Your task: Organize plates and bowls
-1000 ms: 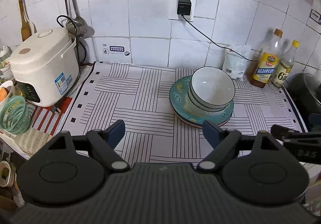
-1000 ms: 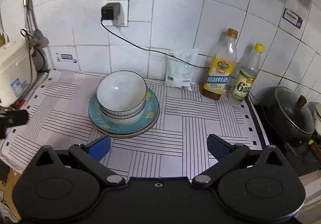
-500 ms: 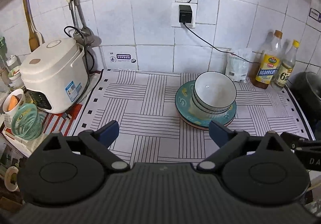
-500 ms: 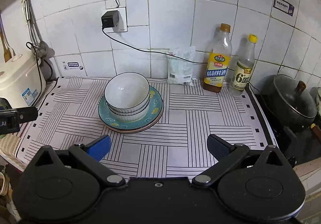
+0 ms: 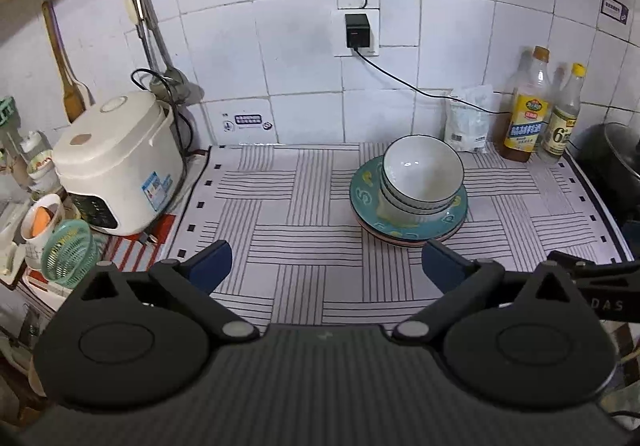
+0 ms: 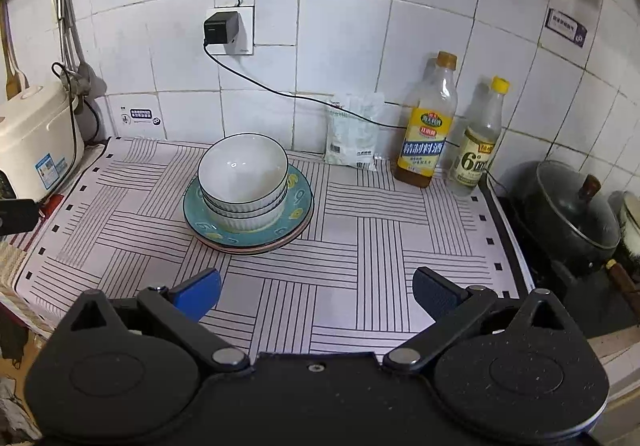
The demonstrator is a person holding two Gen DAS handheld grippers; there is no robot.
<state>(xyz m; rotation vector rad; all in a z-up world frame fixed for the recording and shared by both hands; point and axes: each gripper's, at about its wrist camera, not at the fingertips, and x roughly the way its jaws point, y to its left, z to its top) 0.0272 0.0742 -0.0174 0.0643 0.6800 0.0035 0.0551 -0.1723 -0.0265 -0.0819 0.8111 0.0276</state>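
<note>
White bowls with dark rims (image 5: 422, 176) (image 6: 243, 172) sit nested on a stack of plates, a teal plate (image 5: 366, 192) (image 6: 298, 202) on top, on the striped mat (image 5: 304, 222) (image 6: 360, 230). My left gripper (image 5: 326, 266) hangs above the mat's near side, well short of the stack. Its jaws are opening wide and hold nothing. In the right wrist view, my right gripper (image 6: 316, 292) stands open and empty over the mat, with the stack ahead and a little left. Part of the right gripper shows at the left view's right edge.
A white rice cooker (image 5: 116, 162) (image 6: 32, 142) stands at the mat's left end, with a green basket (image 5: 70, 254) and cups beside it. Two bottles (image 5: 526, 114) (image 6: 426, 134) and a white bag (image 6: 354, 134) line the tiled wall. A black lidded pot (image 6: 572, 214) sits at right.
Both grippers have drawn back and risen from the stack, which looks smaller and farther now. The left gripper's fingers have spread wider.
</note>
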